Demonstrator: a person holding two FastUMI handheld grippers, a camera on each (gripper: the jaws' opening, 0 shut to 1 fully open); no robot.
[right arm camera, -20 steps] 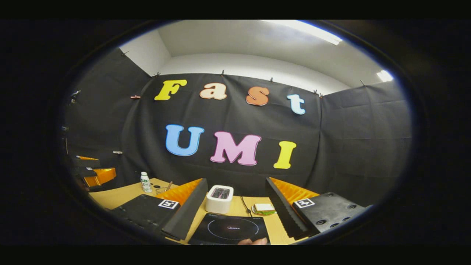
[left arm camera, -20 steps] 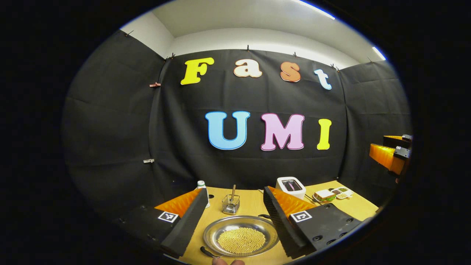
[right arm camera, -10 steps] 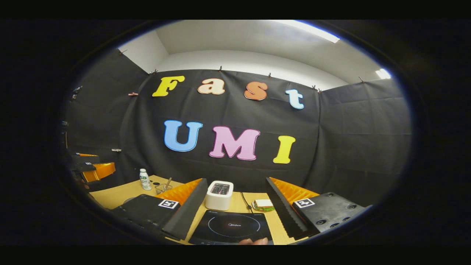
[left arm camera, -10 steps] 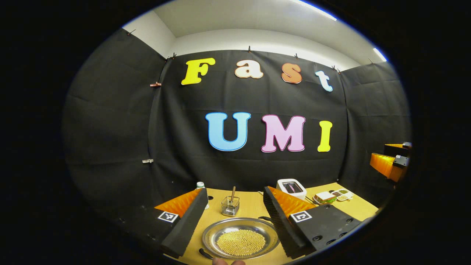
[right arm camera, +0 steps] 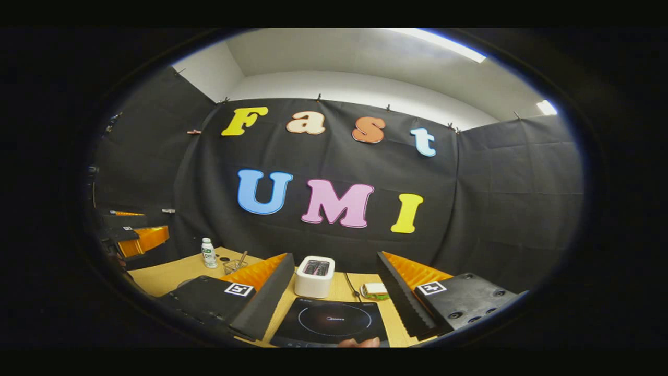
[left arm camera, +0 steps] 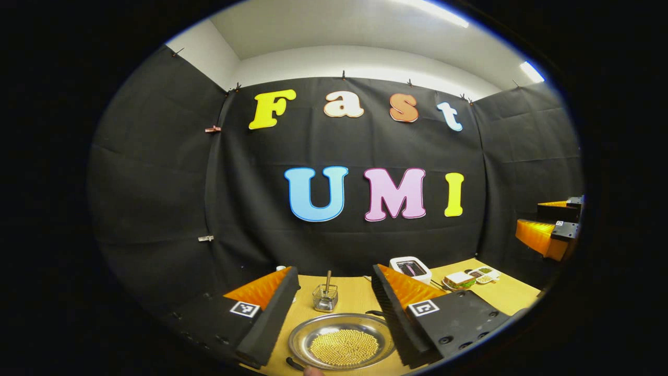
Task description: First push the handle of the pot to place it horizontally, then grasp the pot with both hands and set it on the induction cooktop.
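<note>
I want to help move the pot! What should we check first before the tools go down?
1. Left tool open: ok, nothing between its fingers.
2. Right tool open: ok.
3. Pot in front of the left tool: ok, it lies on the table with small yellow beads inside.
4. Pot handle lying sideways: cannot tell, only a dark end shows.
5. Cooktop free: ok, nothing on its glass.
6. Toaster close behind the cooktop: not ok, take care.

Cloth-walled demo booth (right arm camera: pixel 511 209), tabletop kitchen gear.
</note>
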